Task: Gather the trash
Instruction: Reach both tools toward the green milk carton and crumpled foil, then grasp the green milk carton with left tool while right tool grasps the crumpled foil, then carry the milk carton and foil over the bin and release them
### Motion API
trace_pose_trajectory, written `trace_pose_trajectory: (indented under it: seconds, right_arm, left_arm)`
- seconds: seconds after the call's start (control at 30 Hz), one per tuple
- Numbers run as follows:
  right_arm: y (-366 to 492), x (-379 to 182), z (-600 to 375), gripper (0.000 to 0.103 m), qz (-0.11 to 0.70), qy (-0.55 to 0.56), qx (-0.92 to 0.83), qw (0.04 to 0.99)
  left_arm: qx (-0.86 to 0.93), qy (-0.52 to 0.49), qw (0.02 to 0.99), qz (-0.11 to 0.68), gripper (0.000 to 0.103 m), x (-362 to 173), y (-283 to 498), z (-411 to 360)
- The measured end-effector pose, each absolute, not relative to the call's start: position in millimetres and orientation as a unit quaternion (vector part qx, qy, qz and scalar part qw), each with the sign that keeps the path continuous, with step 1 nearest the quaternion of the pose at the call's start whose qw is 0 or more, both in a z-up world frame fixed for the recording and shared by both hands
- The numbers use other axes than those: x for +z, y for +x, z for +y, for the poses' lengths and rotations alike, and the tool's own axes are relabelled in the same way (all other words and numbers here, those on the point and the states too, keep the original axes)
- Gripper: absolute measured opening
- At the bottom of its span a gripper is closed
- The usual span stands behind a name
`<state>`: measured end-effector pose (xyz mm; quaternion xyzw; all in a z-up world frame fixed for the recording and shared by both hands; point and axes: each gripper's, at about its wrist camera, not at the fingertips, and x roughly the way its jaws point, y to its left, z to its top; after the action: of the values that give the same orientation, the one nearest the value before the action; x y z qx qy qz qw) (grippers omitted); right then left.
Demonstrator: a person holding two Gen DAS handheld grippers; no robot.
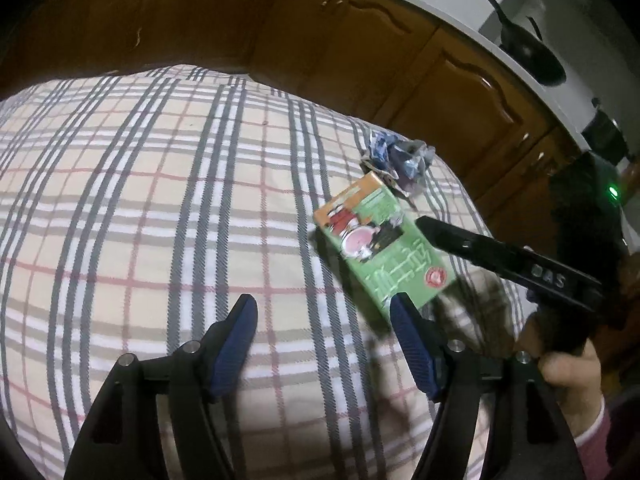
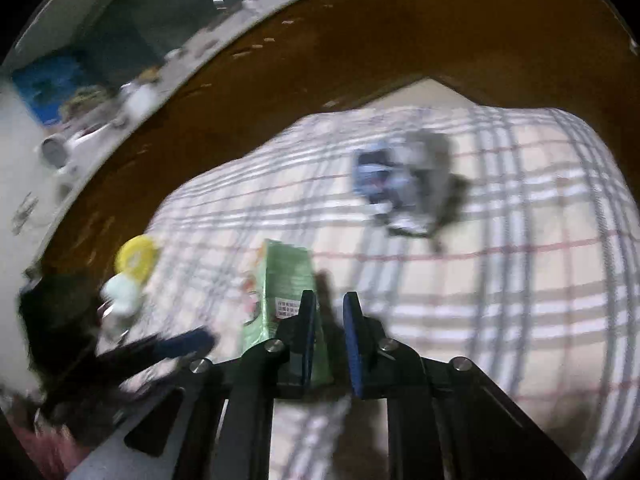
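A green drink carton (image 1: pixel 380 246) is off the plaid tablecloth (image 1: pixel 140 208), held at one end. In the right wrist view the carton (image 2: pixel 286 292) sits beside the left pad and in the narrow gap of my right gripper (image 2: pixel 330 312), which pinches its edge. The right gripper also shows in the left wrist view (image 1: pixel 424 224) as a black finger (image 1: pixel 500 256) against the carton. My left gripper (image 1: pixel 324 312) is open and empty, its right pad (image 1: pixel 412 340) just below the carton. A crumpled blue-and-silver wrapper (image 1: pixel 396 160) lies on the cloth beyond, blurred in the right wrist view (image 2: pixel 404 188).
Brown wooden cabinet doors (image 1: pixel 360 48) run behind the table under a pale counter with a black pan (image 1: pixel 528 52). In the right wrist view a yellow-capped bottle (image 2: pixel 128 276) stands at the cloth's left edge, next to the left gripper (image 2: pixel 168 348).
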<state>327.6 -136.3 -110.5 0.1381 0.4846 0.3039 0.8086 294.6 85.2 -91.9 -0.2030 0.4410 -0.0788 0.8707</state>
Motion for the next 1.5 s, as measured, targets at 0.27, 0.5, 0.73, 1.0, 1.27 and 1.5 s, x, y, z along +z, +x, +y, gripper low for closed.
trace_pose_trajectory:
  seconds: [0.27,0.5,0.73,1.0,1.27,1.5]
  right_arm:
    - [355,-92,-177,0.056,0.428,0.179,0.202,0.862]
    - [404,-115,-176,0.051,0.46,0.21,0.189,0.842]
    - [368,-109,-189,0.018,0.445,0.21,0.185,0.851]
    - [307,-93,-250,0.018,0.404,0.266,0.148,0.863]
    - [258,-81,-272,0.018,0.384,0.287,0.142,0.866]
    - [220,-77,-286,0.018,0.376,0.281,0.116,0.875]
  left_arm:
    - [-0.081,-0.23,0.869,0.43,0.078,-85,307,79]
    - [-0.08,-0.229,0.868,0.434,0.079,-87,328,61]
    - [-0.07,-0.213,0.87,0.439,0.082,-93,346,36]
    - [-0.033,-0.147,0.89,0.43,0.072,-101,362,4]
    - [-0.082,-0.146,0.894,0.415,0.045,-90,333,2]
    - [-0.144,-0.115,0.893,0.411,0.044,-76,285,-29]
